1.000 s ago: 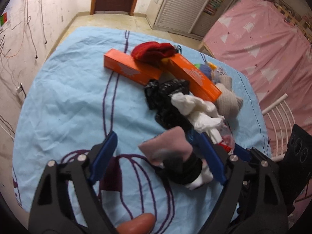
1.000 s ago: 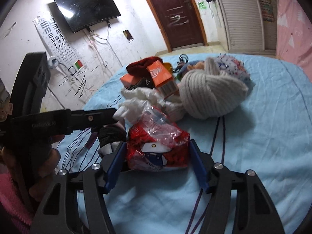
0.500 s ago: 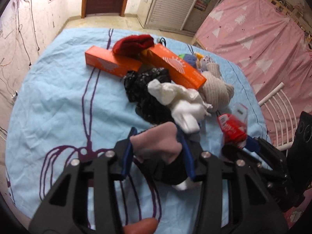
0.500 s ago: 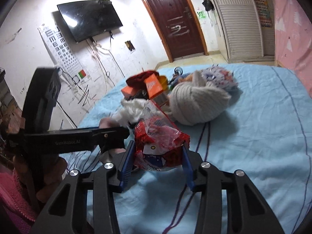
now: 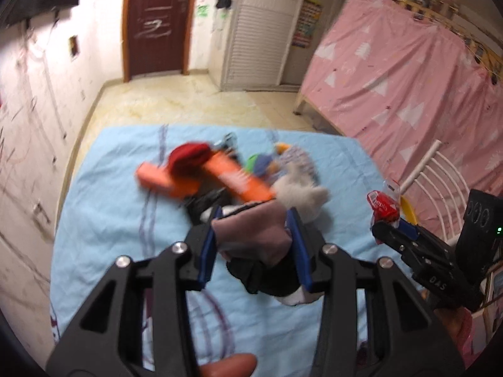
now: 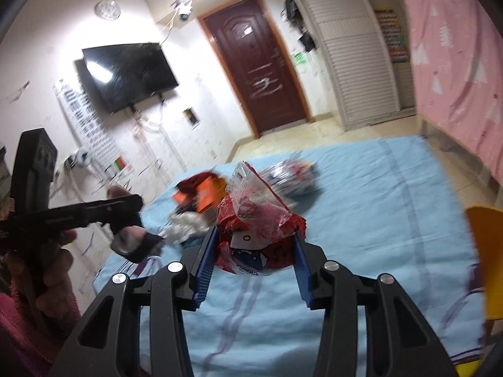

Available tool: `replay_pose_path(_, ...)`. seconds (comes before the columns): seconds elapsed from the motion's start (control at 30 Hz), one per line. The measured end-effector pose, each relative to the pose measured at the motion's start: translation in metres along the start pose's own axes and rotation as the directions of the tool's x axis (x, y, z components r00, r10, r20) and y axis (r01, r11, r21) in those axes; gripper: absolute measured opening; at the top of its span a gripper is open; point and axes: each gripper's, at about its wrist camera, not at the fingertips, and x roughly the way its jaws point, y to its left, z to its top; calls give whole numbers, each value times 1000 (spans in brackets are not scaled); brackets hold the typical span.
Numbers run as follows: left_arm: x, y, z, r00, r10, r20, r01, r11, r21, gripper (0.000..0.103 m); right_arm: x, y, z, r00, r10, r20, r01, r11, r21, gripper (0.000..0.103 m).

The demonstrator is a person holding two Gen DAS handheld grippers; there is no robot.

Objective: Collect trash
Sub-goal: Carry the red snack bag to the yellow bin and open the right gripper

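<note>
A: Left wrist view first: the left gripper [image 5: 255,238] has its blue fingers [image 5: 207,253] pressed in on a bundle of socks [image 5: 251,235], dusty pink on top, black and a bit of white hanging below. The bundle is off the blue sheet [image 5: 103,207], held above it.

B: And the right wrist view shows what that one only catches small at the edge. The right gripper [image 6: 253,248] is clamped on a red snack wrapper [image 6: 257,229], crumpled, with clear plastic sticking up from the top. It too hangs above the sheet [image 6: 393,207].

A: From the left camera the wrapper [image 5: 385,205] is just a red scrap at the far right, in front of a white chair back [image 5: 440,182], with the right gripper [image 5: 393,229] below it.

B: The right camera returns the favour: the left gripper [image 6: 125,213] comes in from the left edge, seen side-on, the socks [image 6: 135,242] drooping from its tip.

A: The pile left on the sheet reads better from the left side. Two orange boxes [image 5: 239,179], a red hat [image 5: 188,157] lying over them, a cream knit hat [image 5: 298,191] beside them. All motion-blurred.

B: From the right side that pile is mostly hidden behind the wrapper. Both tools point toward the brown door [image 6: 261,62], side by side and well apart, the left one tilted slightly down.
</note>
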Motion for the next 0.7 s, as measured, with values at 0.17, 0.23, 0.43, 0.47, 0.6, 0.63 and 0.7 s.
replay_pose_path(0.17,11,-60,25,998,-58,6,57,992,110,40,-41,-49,7,990,-114,82,109,992,70,39)
replay_pose_path(0.23,23,-93,33,997,-78,-20,80,984,158,40,-58,-73,8,979,-176,107,165,981,100,39)
replay_pose_path(0.43,61,-195,47,986,-151,-65,163,948,273,40,-92,-138,4,929,-348,127,327,931,160,39)
replay_pose_path(0.47,69,-210,49,984,-157,-78,173,944,280,40,-95,-148,3,919,-374,126,352,921,167,39)
replay_pose_path(0.6,104,-268,52,976,-172,-130,205,931,303,40,-98,-186,1,889,-445,103,422,887,188,43)
replay_pose_path(0.63,113,-285,52,975,-173,-138,208,926,314,40,-96,-198,0,882,-463,89,439,876,201,49)
replay_pose_path(0.7,128,-310,54,974,-169,-150,210,922,324,43,-97,-216,-4,867,-493,79,465,855,231,66)
